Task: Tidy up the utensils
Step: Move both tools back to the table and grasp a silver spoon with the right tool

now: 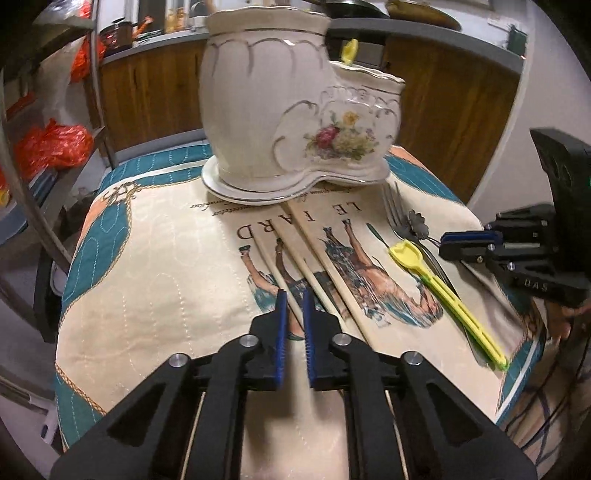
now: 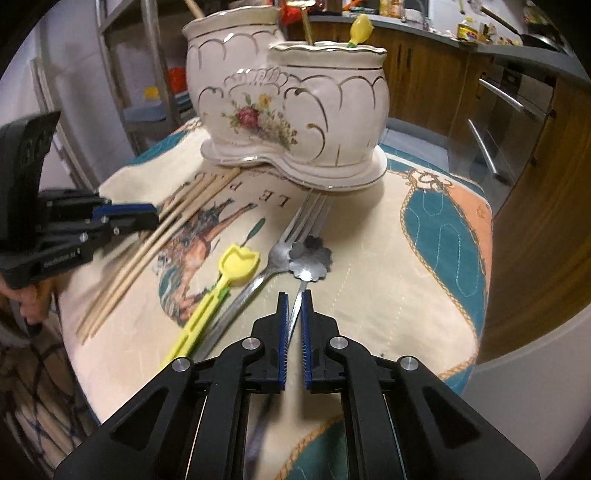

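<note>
A white floral ceramic holder [image 1: 295, 107] with two compartments stands at the back of the table; it also shows in the right wrist view [image 2: 291, 107]. Several wooden chopsticks [image 1: 317, 280] lie in front of it. My left gripper [image 1: 295, 301] is narrowly open around one chopstick. A yellow plastic tulip spoon [image 2: 221, 288], a fork [image 2: 291, 232] and a flower-bowled metal spoon [image 2: 310, 258] lie side by side. My right gripper [image 2: 293, 302] is narrowly open around the flower spoon's handle. A yellow tulip utensil [image 2: 358, 29] stands in the holder's lower compartment.
A quilted cloth with a horse print [image 1: 155, 258] covers the small table. Wooden cabinets [image 1: 147, 96] stand behind it. A metal shelf with orange bags [image 1: 51, 144] is on the left. Oven handles [image 2: 495, 110] show on the right.
</note>
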